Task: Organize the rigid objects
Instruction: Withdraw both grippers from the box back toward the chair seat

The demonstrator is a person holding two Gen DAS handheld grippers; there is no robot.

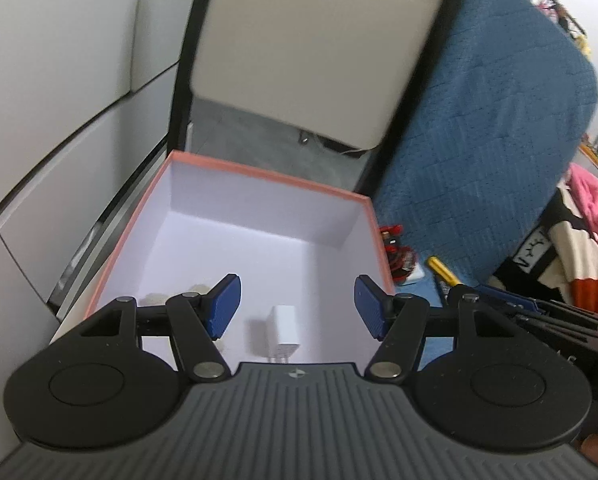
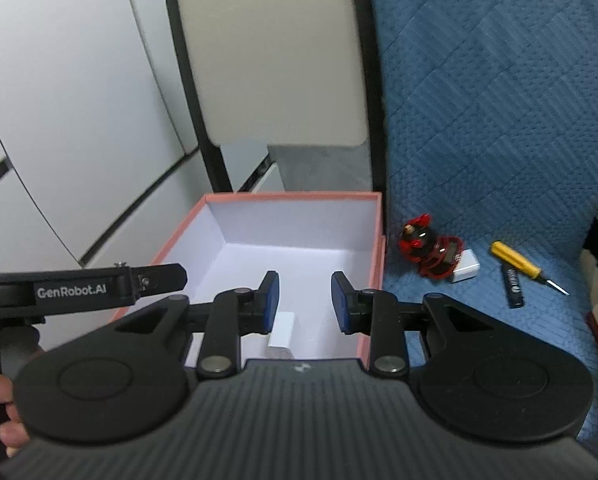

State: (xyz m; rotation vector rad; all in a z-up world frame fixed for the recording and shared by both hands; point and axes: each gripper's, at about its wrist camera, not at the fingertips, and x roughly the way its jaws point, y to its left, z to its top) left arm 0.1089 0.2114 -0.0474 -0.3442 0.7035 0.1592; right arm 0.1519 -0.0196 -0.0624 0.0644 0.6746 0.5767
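An open pink box with a white inside stands at the left edge of a blue quilted bed. A white charger plug lies on the box floor. My left gripper hangs open and empty over the box, above the charger. My right gripper is open and empty over the box's near right part. On the quilt right of the box lie a red and black toy figure, a small white block, a yellow-handled screwdriver and a black stick-shaped object.
A beige chair back stands behind the box. White cabinet doors fill the left. The blue quilt spreads to the right. Pink and striped clothes lie at the far right. The left gripper's body shows at left.
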